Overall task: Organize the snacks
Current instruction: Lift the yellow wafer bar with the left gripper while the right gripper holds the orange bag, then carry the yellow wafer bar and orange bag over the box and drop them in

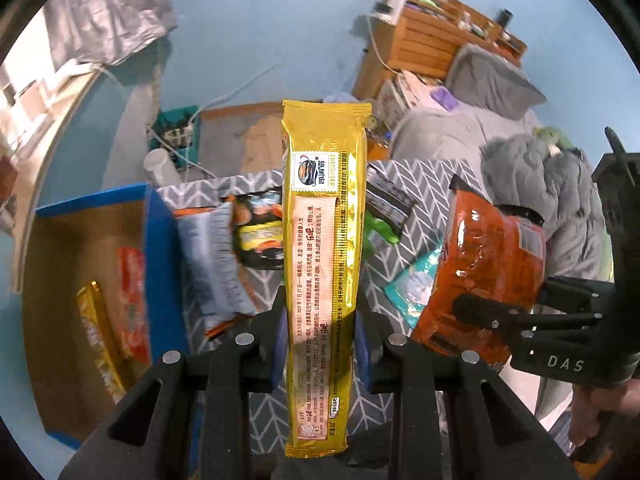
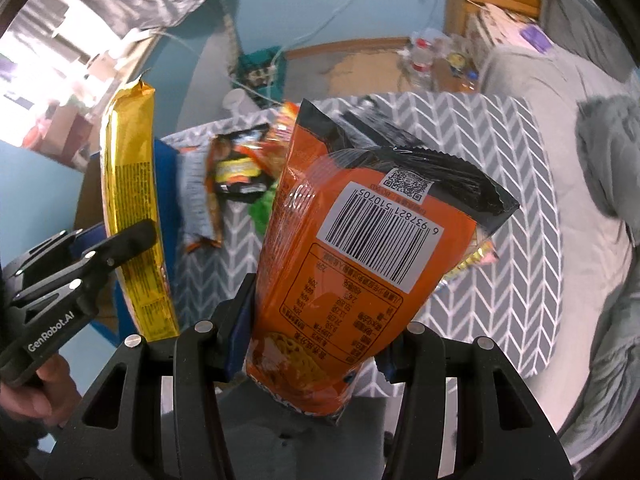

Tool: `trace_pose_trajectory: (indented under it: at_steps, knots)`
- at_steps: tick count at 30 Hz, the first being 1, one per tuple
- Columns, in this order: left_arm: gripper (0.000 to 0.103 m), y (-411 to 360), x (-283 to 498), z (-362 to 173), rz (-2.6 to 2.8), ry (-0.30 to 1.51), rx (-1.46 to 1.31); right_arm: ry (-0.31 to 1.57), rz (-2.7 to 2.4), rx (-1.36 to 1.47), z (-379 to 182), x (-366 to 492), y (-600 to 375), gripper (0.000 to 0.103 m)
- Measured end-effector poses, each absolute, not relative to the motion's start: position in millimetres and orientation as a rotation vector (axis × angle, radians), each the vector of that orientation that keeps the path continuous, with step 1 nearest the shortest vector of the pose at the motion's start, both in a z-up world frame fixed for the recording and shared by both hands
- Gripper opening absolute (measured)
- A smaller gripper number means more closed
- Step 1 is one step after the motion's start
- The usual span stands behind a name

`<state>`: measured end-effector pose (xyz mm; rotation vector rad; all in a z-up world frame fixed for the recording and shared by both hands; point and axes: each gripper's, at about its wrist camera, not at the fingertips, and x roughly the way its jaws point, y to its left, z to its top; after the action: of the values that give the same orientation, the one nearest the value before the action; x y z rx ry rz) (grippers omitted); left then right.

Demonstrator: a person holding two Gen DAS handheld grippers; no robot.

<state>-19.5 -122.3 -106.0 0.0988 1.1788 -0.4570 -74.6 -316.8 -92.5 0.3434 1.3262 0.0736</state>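
While both are lifted over the chevron-cloth table (image 2: 500,184), left hand-held gripper (image 1: 320,332) pinches gold snack pack (image 1: 324,216); right hand-held gripper (image 2: 316,340) pinches orange snack bag (image 2: 360,264). Blue box (image 1: 160,256) left.

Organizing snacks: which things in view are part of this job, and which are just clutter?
Job:
gold pack, in left hand-held gripper
orange bag, in right hand-held gripper
blue box
black-and-yellow snack pack

Clutter:
grey bedding
wooden crate
cables

Chevron-patterned table (image 2: 500,184) carries scattered snack packets (image 2: 236,168).
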Motion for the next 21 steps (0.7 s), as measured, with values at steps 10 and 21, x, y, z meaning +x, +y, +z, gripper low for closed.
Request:
trace_pose_trajectory:
  at_steps: [10, 21]
  knots:
    - [0.028, -56.9, -12.0, -86.1, -0.342, 1.154, 0.002, 1.317, 0.195, 0.288, -82.2, -44.6, -261.9, 0.05]
    - [0.028, 15.3, -9.9, -83.0, -0.204, 1.137, -0.083, 1.325, 0.329, 0.216, -83.3, -11.3, -193.9, 0.05]
